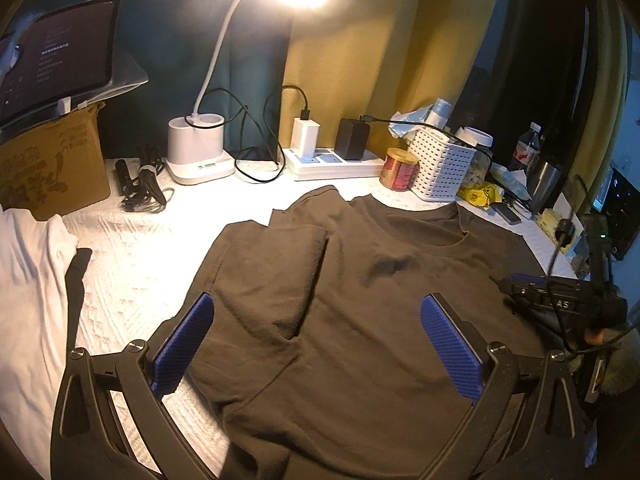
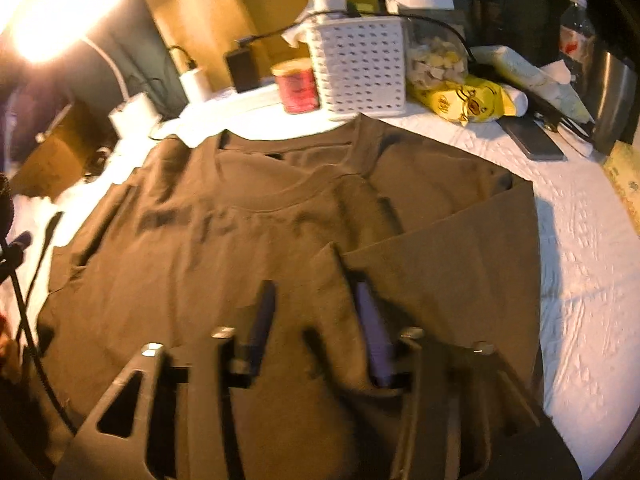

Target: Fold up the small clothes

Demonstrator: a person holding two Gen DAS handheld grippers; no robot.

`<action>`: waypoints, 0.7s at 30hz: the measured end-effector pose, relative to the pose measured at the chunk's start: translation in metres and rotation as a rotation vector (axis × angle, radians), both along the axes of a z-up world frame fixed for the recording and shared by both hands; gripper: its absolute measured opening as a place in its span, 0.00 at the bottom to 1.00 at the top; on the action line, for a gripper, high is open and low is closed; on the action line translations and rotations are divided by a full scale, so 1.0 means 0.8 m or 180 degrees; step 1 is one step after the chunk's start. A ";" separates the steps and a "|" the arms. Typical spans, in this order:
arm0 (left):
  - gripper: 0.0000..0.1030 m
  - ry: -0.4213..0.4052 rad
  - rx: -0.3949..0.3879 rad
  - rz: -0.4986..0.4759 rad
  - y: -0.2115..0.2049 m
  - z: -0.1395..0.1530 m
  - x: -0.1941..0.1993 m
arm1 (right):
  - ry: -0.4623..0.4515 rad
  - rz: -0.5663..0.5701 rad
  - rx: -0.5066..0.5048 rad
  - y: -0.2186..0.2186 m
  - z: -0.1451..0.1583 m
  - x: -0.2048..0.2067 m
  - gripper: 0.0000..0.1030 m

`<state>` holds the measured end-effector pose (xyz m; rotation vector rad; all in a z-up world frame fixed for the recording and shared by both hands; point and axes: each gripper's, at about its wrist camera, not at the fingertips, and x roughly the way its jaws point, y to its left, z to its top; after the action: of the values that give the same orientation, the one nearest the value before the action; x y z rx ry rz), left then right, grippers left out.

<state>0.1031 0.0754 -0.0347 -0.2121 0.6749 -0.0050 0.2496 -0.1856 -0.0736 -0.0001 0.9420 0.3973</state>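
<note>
T-shirt [image 1: 360,320] flat under both open tongs, right [image 2: 316,312], left [image 1: 316,340].

A home corner, likely a bedroom, is indicated: a white quilted cover [image 1: 132,248] is lit by a desk lamp [image 1: 199,148], a power strip [image 1: 336,164] with chargers is set against curtains [image 1: 384,52], and a snack jar [image 2: 436,60] is kept beside a basket [image 2: 360,68].

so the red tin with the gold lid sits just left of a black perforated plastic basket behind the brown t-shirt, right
Not quite: the perforated plastic basket is white, not black, as the right wrist view shows. The red tin with the gold lid does sit just left of it, behind the brown t-shirt.
</note>
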 end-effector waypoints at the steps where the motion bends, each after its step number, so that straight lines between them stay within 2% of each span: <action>1: 0.99 0.0002 0.0003 -0.0011 -0.003 0.000 0.000 | -0.0027 0.0011 -0.0009 -0.001 0.004 -0.004 0.46; 7: 0.99 0.0018 0.0030 -0.0120 -0.032 0.005 0.000 | -0.0187 -0.0222 -0.0046 -0.056 0.031 -0.033 0.46; 12: 0.99 0.0025 0.0064 -0.0231 -0.059 0.010 0.001 | -0.0058 -0.0370 -0.0080 -0.100 0.022 -0.051 0.46; 17: 0.99 0.0015 0.0131 -0.0278 -0.075 0.016 -0.002 | 0.0074 -0.0354 0.0002 -0.111 0.007 -0.071 0.46; 21: 0.99 0.0021 0.0152 -0.0284 -0.081 0.019 -0.008 | 0.0084 -0.0195 0.0031 -0.106 0.007 -0.086 0.46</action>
<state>0.0965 0.0108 -0.0197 -0.1359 0.6899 -0.0737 0.1810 -0.2703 -0.0677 0.0427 0.9638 0.3459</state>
